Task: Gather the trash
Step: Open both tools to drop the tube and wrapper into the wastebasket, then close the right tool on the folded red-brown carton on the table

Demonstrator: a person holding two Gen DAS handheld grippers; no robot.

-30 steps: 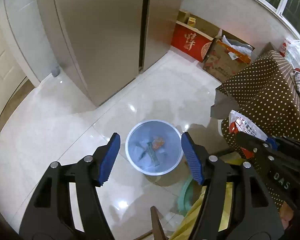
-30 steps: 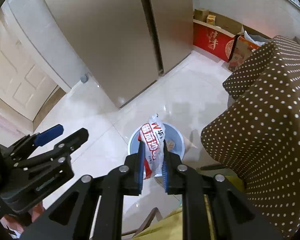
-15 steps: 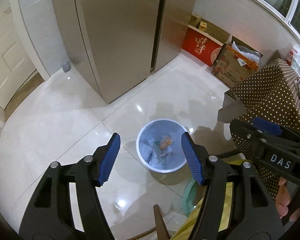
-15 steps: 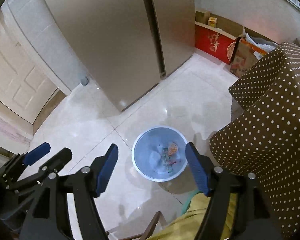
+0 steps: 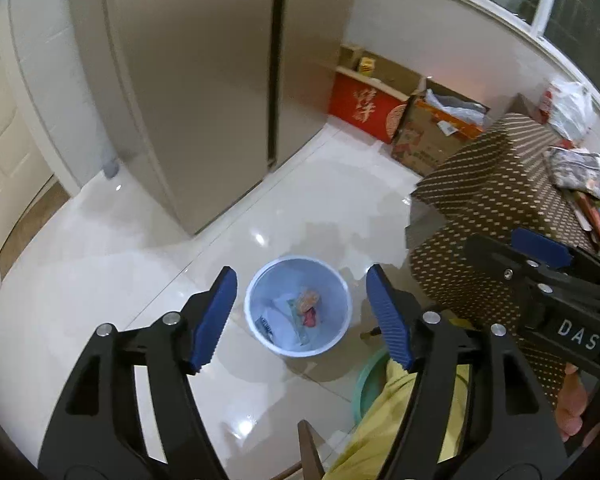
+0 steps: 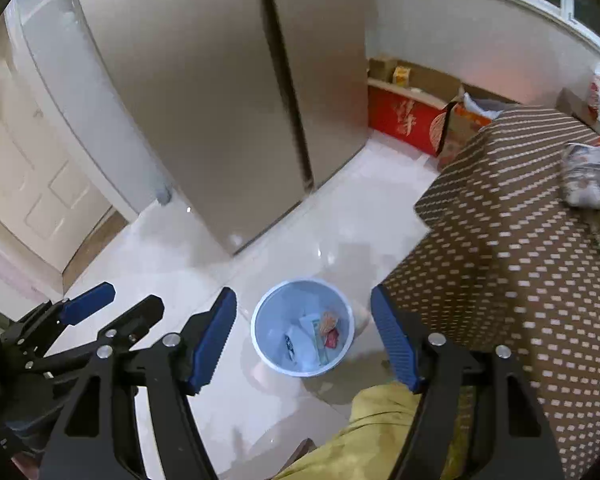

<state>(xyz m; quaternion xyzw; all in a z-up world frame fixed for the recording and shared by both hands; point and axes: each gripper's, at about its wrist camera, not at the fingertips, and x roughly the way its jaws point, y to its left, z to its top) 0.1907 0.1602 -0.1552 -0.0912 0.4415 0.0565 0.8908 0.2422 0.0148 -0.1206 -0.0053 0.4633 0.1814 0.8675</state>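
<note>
From the left wrist view, the left gripper [image 5: 302, 314] hangs high over the floor with its blue-padded jaws spread wide and nothing between them. Framed in the gap, down on the glossy white tile floor [image 5: 100, 280], stands a pale blue trash bin [image 5: 298, 306], upright and open-topped. Inside it lie several pieces of trash [image 5: 300, 312]: white paper, an orange-printed wrapper and a small red piece, all settled at the bottom. The bin stands near the front corner of the big beige refrigerator [image 5: 204, 92] and just beside the near corner of a table under a brown polka-dot cloth [image 5: 492, 200]. More wrappers and packets [image 5: 576, 168] lie on the cloth toward its far right edge. At the right of the view the right gripper [image 5: 540, 256] reaches in over the cloth's near edge, with a bit of the person's hand [image 5: 572, 404] behind it. A red gift box [image 5: 364, 106] and cardboard boxes [image 5: 428, 136] sit against the far wall.

From the right wrist view, the right gripper [image 6: 304, 334] likewise has its jaws wide apart and empty. The trash bin [image 6: 302, 326] shows between them on the floor, with the trash [image 6: 320, 332] resting inside. The polka-dot cloth [image 6: 520, 260] fills the right side, its near corner hanging close beside the bin. A crumpled packet [image 6: 592, 178] lies near the cloth's right edge. The left gripper [image 6: 112, 312] shows at the lower left, its fingers parted.
</note>
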